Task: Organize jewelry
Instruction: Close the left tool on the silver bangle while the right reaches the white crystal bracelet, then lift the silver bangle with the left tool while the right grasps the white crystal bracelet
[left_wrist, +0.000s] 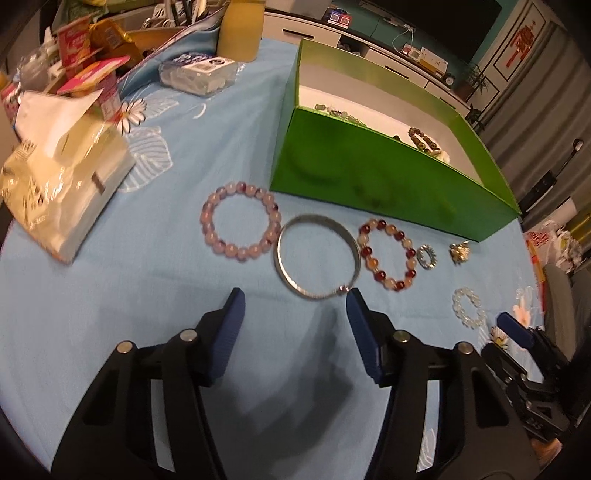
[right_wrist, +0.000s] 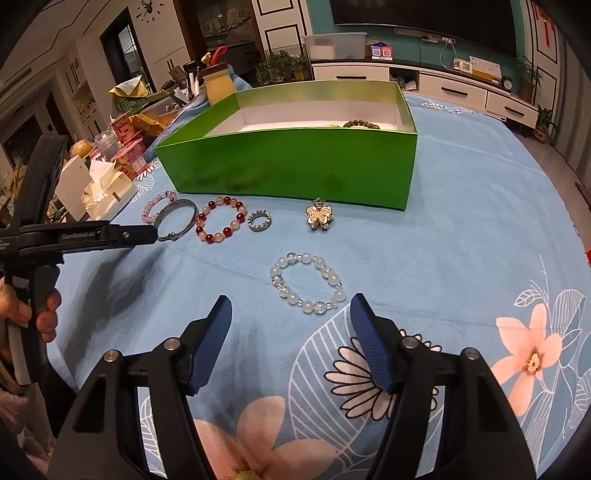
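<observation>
- Left gripper (left_wrist: 293, 308) low in the left wrist frame, jaws spread wide with nothing between them; blue pads (left_wrist: 232, 317) angled toward the table, tips just short of the silver bangle (left_wrist: 317, 256); right pad tip near the bangle's clasp, touching or not cannot be told.
- Seen from the right wrist view, the same left gripper (right_wrist: 147, 233) reaching in level from the left edge, its tip at the bangle's near rim; person's hand (right_wrist: 35, 308) wrapped round the handle at lower left.
- Right gripper (right_wrist: 290, 314) at the bottom centre of its own frame, jaws wide apart and holding nothing; clear bead bracelet (right_wrist: 308, 282) on the cloth just ahead of the pads, between their lines.
- Jewelry laid in a row on the blue floral tablecloth (right_wrist: 461, 229) in front of the green box (right_wrist: 288, 162): pink bead bracelet (left_wrist: 241, 220), silver bangle, red and white bead bracelet (left_wrist: 388, 254), small ring (left_wrist: 427, 256), gold flower clip (right_wrist: 319, 218).
- Green box open at mid frame; brown bead bracelet (right_wrist: 361, 123) inside, toward its right side.
- Tissue pack (left_wrist: 62, 173) at left of the left wrist frame; snack packets (left_wrist: 92, 40) in the upper left.
</observation>
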